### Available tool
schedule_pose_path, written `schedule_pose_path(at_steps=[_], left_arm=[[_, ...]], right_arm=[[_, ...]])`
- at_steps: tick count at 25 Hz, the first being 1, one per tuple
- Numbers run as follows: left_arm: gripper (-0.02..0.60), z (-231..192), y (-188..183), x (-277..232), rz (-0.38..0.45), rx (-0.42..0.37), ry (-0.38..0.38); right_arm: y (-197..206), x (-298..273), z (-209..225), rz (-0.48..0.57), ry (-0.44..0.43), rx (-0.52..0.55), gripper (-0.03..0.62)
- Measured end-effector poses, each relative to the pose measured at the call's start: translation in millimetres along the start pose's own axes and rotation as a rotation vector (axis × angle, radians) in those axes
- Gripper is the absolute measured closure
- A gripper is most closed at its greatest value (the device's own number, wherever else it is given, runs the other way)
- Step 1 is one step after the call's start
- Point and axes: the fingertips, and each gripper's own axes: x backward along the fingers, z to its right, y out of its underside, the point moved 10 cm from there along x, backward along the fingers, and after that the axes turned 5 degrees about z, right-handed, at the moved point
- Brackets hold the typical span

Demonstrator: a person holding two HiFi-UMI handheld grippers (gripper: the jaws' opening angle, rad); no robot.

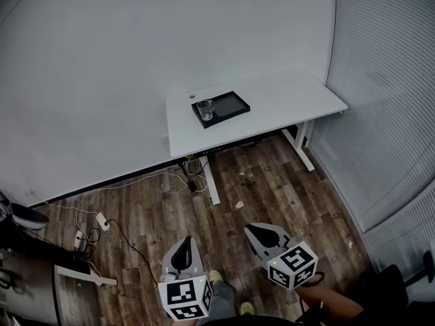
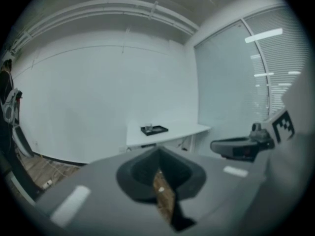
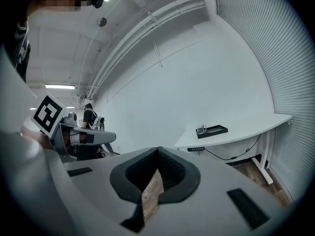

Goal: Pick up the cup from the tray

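Clear plastic cup (image 1: pixel 205 109) stands upright inside the black rectangular tray (image 1: pixel 232 103), at the tray's left end, and that tray sits on the white worktop (image 1: pixel 292 97). You are at the approach step: both claws hang over the wooden floor (image 1: pixel 272 182), well apart from the tray. Your left claw (image 2: pixel 158 148) is pressed together on nothing, and so is your right claw (image 3: pixel 158 151). Next, as I judge it, you need to close in on the tray, spread one claw and set it around the cup's wall.
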Motion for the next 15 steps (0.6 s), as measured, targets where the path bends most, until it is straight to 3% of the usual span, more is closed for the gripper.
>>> schedule_pose_path(at_steps=[8,15], left_arm=[[0.581,-6.6,0.7,-44.1,-0.031,-0.012,0.014],[0.581,-19.0,6.5,-120.5,-0.015,0.023,0.047]], right_arm=[[14.3,-16.0,36.5,-0.016,0.044,-0.050,0.580],[23.0,-53.8,87.0,-0.061,0.094,-0.027,0.580]])
